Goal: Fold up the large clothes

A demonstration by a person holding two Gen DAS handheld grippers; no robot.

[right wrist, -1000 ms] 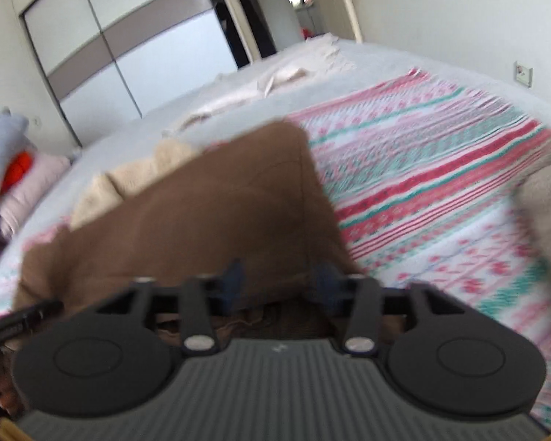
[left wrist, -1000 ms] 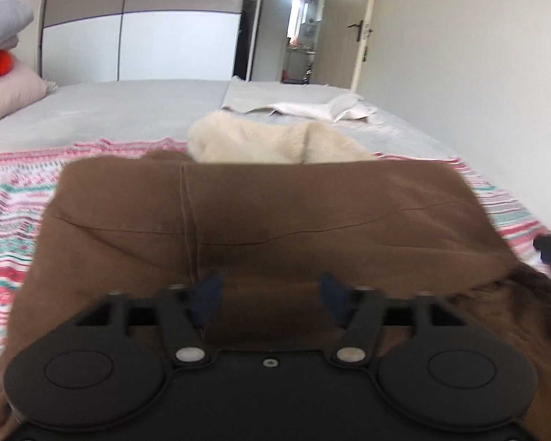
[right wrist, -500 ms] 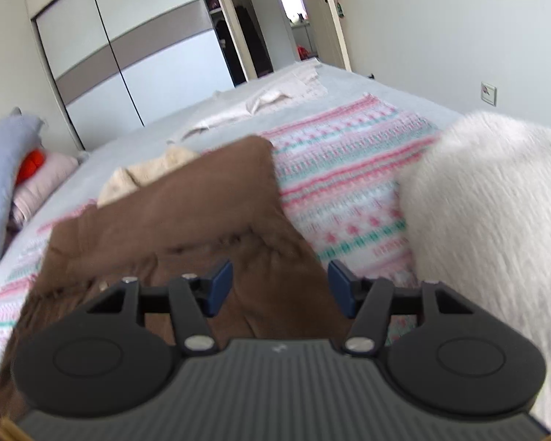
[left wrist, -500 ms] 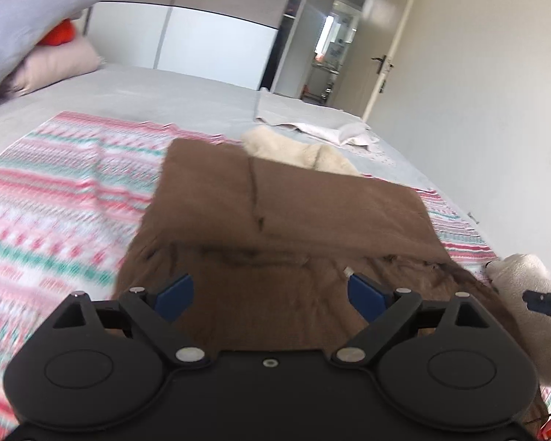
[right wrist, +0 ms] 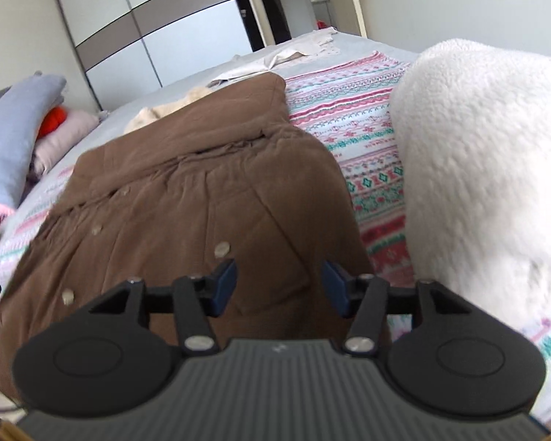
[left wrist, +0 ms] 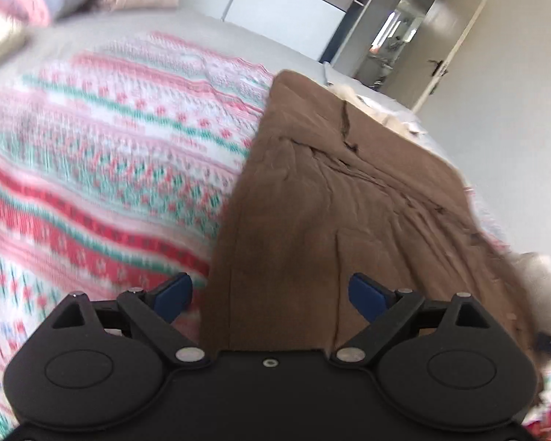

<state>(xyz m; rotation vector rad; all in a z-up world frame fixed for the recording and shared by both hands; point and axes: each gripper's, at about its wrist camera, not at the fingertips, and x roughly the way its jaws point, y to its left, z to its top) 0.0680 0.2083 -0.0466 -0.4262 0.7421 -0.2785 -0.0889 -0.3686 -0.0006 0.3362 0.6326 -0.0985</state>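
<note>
coat (right wrist: 187, 198): brown, folded, lies on striped blanket (left wrist: 103, 169)
left gripper (left wrist: 268, 292): wide, empty, over coat's near edge
right gripper (right wrist: 279, 286): jaws just widened, nothing gripped
hidden: coat's near hem, behind grippers

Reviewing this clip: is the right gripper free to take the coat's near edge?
Probably yes. The right gripper is open and empty, right over the brown coat; nothing lies between. The white fleece sits off to the side.

patterned blanket (left wrist: 110, 154) on bed | white fleece (right wrist: 488, 169) right | pillows (right wrist: 14, 136) left | wardrobe (right wrist: 158, 25) behind
</note>
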